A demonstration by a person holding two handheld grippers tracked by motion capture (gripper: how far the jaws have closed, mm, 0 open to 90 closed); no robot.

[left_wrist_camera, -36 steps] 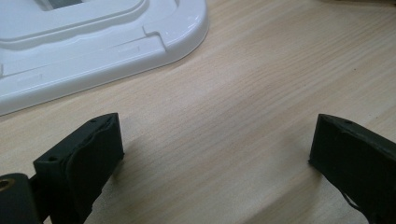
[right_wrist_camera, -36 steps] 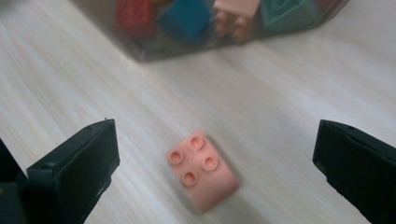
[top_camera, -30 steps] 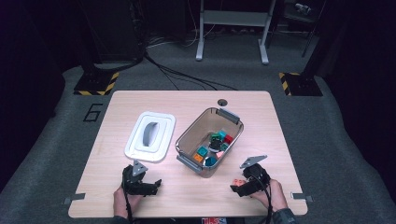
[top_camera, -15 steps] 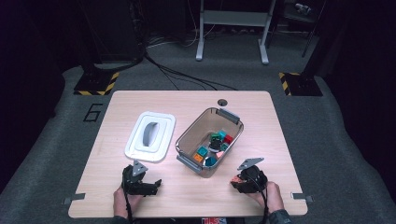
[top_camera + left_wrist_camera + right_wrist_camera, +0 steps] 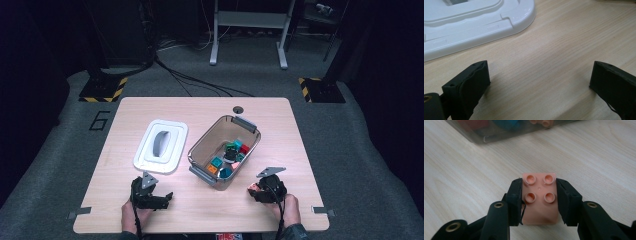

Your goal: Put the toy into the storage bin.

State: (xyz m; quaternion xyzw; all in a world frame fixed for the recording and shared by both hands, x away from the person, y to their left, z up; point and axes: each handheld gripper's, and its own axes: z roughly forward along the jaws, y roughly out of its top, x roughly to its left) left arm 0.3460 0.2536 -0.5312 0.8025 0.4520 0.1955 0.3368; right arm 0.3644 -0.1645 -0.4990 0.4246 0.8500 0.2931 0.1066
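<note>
1. The peach brick (image 5: 539,197), a four-stud plastic block, sits clamped between the jaws of the right gripper (image 5: 539,200), just above the pale wood-grain table (image 5: 461,177). The right gripper view makes its studs and smooth sides plain, while in the high view it is a small pinkish speck (image 5: 253,188) at the right gripper (image 5: 260,191), near the table's front edge.
2. The left gripper (image 5: 539,82) has its jaws wide apart with bare table between them; the left gripper view shows the glossy white lid (image 5: 474,22) just ahead, cut off at the frame's top.
3. The high view shows the whole layout: the lid (image 5: 161,146) with its grey handle lies flat beside the clear, rounded bin (image 5: 224,150), which holds coloured blocks (image 5: 227,159), too small to count.
4. In the right gripper view the bin's wall (image 5: 506,130) is blurred and cropped, its contents hard to make out.
</note>
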